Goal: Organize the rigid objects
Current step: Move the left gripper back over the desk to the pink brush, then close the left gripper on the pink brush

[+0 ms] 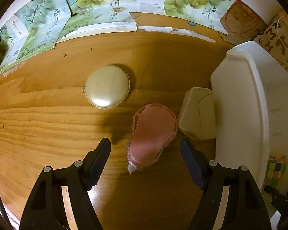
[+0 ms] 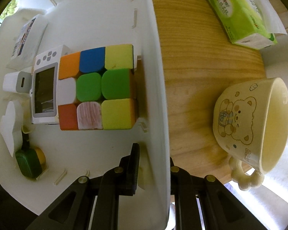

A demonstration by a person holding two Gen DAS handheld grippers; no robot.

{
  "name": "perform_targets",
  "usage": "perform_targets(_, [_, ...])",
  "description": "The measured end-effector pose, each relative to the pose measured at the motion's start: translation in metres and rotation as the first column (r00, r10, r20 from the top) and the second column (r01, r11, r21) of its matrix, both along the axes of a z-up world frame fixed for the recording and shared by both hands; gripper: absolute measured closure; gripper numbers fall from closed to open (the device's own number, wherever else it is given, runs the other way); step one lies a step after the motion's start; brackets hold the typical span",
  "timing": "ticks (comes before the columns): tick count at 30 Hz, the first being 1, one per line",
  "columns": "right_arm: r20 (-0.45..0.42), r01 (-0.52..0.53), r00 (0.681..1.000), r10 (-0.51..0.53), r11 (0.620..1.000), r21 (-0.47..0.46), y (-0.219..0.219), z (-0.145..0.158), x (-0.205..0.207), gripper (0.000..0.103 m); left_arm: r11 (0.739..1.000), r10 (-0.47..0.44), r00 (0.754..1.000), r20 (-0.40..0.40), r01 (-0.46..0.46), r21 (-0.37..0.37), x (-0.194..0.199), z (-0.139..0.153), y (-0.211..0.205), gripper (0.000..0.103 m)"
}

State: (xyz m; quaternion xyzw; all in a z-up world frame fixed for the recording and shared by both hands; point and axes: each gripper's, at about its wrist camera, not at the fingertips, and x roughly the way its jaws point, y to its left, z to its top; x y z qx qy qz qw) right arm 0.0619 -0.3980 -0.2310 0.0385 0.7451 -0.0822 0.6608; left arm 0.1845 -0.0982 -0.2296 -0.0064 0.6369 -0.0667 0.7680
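Note:
In the left wrist view my left gripper [image 1: 145, 147] is open, its jaws either side of a pink correction-tape dispenser [image 1: 152, 136] lying on the wooden table. A round cream compact [image 1: 107, 86] lies beyond it, and a cream faceted box [image 1: 198, 113] rests against the white bin [image 1: 240, 103] on the right. In the right wrist view my right gripper [image 2: 153, 164] is shut on the white bin's side wall [image 2: 159, 115]. Inside the bin sit a colour cube [image 2: 98, 88], a small white device with a screen [image 2: 45, 90], a green-and-yellow item [image 2: 29, 163] and white pieces.
Cardboard sheets printed with grapes [image 1: 98, 9] stand along the far table edge. To the right of the bin, a cream bear mug [image 2: 253, 122] lies on its side and a green tissue pack [image 2: 240, 13] lies further back. The colour cube also shows in the left view [image 1: 275, 169].

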Motion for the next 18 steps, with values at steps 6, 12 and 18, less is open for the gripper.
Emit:
perform_targets(6, [-0.005,0.002,1.0,-0.002,1.0,-0.003,0.0011,-0.002,0.0016,0.087,1.0,0.005,1.0,0.004,-0.006,0.003,0.0041,-0.0064,-0.0002,0.026])
perform_targets(12, [-0.006,0.002,1.0,-0.002,1.0,-0.004,0.0011,-0.0012,0.0046,0.087,1.0,-0.02,0.999,0.028,0.02,0.02,0.0047,-0.007,-0.0031,0.031])
perform_targets(18, [0.0,-0.004,1.0,0.004,1.0,-0.007,0.0024,-0.0011,0.0046,0.087,1.0,-0.021,0.999,0.049,0.02,0.02,0.0071,-0.0051,-0.0054,0.049])
